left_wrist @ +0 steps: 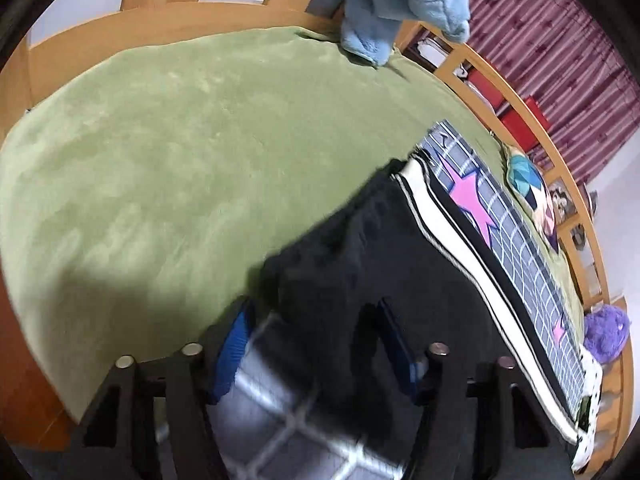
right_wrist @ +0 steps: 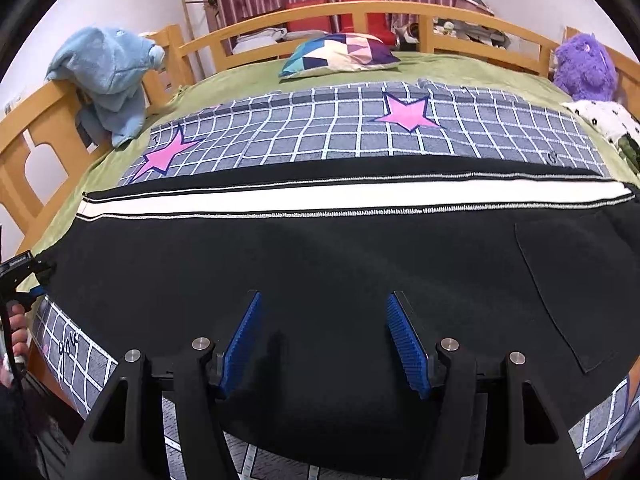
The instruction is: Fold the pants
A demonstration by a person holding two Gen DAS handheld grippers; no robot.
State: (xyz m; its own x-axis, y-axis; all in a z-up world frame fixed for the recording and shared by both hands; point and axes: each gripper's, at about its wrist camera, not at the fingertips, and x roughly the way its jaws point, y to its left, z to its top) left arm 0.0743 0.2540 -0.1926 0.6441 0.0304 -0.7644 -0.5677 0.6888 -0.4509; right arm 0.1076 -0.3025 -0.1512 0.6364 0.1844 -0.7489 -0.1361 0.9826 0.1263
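Black pants (right_wrist: 320,248) with a white side stripe (right_wrist: 280,198) lie flat, folded lengthwise, on a grey checked sheet with pink stars (right_wrist: 360,128). A back pocket (right_wrist: 576,288) shows at the right. My right gripper (right_wrist: 324,328) is open just above the black cloth near its front edge, holding nothing. My left gripper (left_wrist: 312,344) is open with the pants' leg end (left_wrist: 360,256) lying between its blue fingers (left_wrist: 236,344); it also shows in the right wrist view (right_wrist: 24,276) at the pants' left end.
The green bedspread (left_wrist: 168,152) lies inside a wooden bed frame (right_wrist: 360,8). A blue plush blanket (right_wrist: 108,76) hangs on the left rail. A patchwork pillow (right_wrist: 340,54), a purple plush toy (right_wrist: 584,64) and a white spotted cloth (right_wrist: 604,120) lie along the far side.
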